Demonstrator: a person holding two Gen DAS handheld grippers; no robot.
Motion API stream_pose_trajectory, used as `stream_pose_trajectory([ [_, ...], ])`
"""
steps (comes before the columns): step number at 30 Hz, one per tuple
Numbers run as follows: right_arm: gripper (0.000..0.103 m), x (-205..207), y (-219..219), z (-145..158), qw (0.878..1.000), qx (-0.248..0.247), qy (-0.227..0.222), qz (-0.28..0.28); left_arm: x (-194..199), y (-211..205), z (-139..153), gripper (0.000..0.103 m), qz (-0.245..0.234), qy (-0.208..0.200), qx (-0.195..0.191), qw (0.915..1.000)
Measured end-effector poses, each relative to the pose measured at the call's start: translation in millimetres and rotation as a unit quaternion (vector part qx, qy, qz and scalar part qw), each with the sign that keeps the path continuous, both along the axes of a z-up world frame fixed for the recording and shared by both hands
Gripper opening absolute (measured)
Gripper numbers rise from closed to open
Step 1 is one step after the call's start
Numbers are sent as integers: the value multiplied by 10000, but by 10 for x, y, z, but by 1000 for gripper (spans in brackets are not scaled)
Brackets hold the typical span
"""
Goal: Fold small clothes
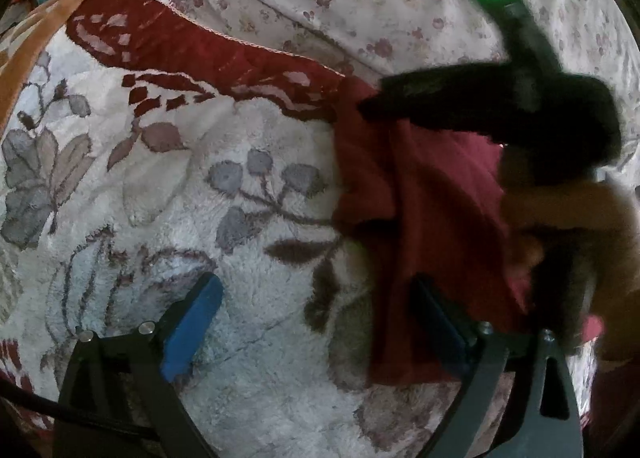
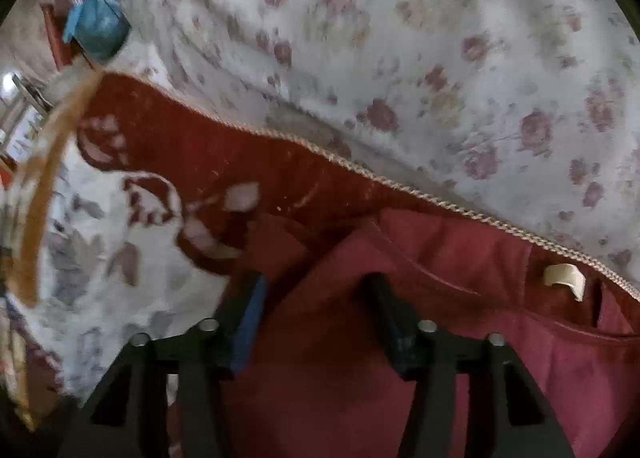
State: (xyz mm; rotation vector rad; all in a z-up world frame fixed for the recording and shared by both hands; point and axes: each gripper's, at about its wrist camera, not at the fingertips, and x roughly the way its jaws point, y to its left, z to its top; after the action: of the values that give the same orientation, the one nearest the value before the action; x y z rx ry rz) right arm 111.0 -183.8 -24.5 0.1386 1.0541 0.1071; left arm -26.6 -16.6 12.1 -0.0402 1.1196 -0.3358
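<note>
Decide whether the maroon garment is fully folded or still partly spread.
Partly folded: the maroon garment has one layer doubled over, but its cloth still spreads wide across the blanket.

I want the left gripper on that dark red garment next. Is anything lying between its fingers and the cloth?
Nothing visible does. The left gripper is open over the fleece blanket, and the garment already reaches its right finger.

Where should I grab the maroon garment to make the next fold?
Probably the maroon garment's free edge lying on the fluffy blanket, approached from the blanket side with the open left gripper. That edge lies loose and exposed; the right gripper already stands over the cloth.
</note>
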Motion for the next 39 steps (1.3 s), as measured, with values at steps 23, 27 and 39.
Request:
stream_pose_trajectory([
  [23,70,-40,18,111,9991,389,-157,67,25,-17,2,98,-21,4,20,10000],
  [27,79,-149,6,235,9990,439,-121,-6,23,-13,3,98,-21,6,-1,10000],
  [39,76,-135,554,-70,9934,-1090,-189,291,57,-19,-1,100,41,68,8,10000],
])
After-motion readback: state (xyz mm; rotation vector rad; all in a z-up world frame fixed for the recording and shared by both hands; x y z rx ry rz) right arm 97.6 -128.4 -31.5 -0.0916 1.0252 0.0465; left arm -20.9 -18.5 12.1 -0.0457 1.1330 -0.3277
